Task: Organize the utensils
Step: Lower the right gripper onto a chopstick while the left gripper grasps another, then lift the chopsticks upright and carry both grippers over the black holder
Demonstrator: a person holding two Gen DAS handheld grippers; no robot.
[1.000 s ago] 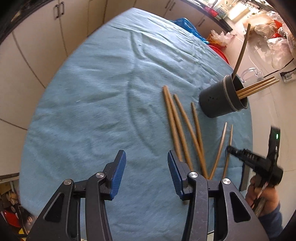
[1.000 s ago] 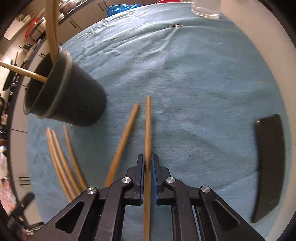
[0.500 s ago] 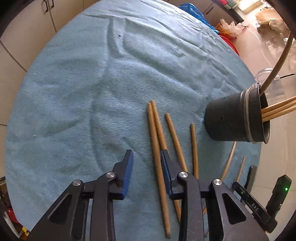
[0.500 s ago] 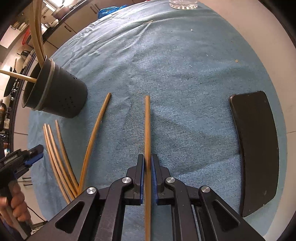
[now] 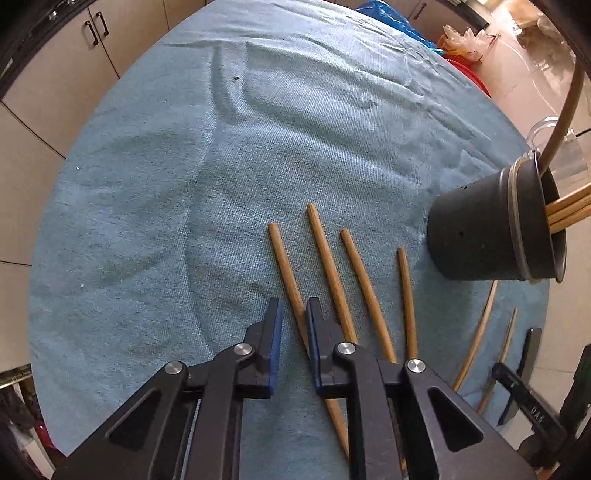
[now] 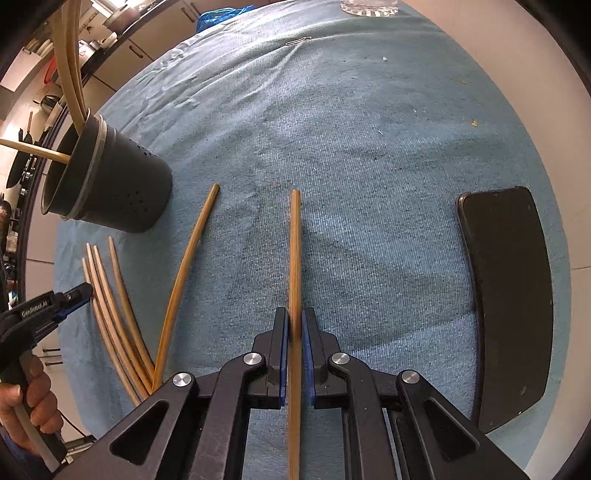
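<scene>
Several wooden chopsticks lie on the blue cloth [image 5: 184, 184]. My left gripper [image 5: 294, 306] points down over the leftmost chopstick [image 5: 282, 254]; its jaws are closing around it, with a small gap still showing beside the stick. Three more chopsticks [image 5: 360, 269] lie just to the right. My right gripper [image 6: 294, 317] is shut on another chopstick [image 6: 294, 240], which runs straight ahead over the cloth. A curved chopstick [image 6: 188, 254] lies to its left. The dark utensil holder [image 6: 122, 192] stands at the left with chopsticks and a long handle in it.
A black phone [image 6: 506, 295] lies on the cloth at the right. A clear glass [image 6: 369, 5] stands at the far edge and a glass jug [image 5: 565, 147] behind the holder. Cabinets [image 5: 55, 92] border the table on the left.
My left gripper moved over the chopsticks on the cloth and its jaws narrowed around the leftmost one. The right gripper kept its hold on its chopstick and drew back slightly.
</scene>
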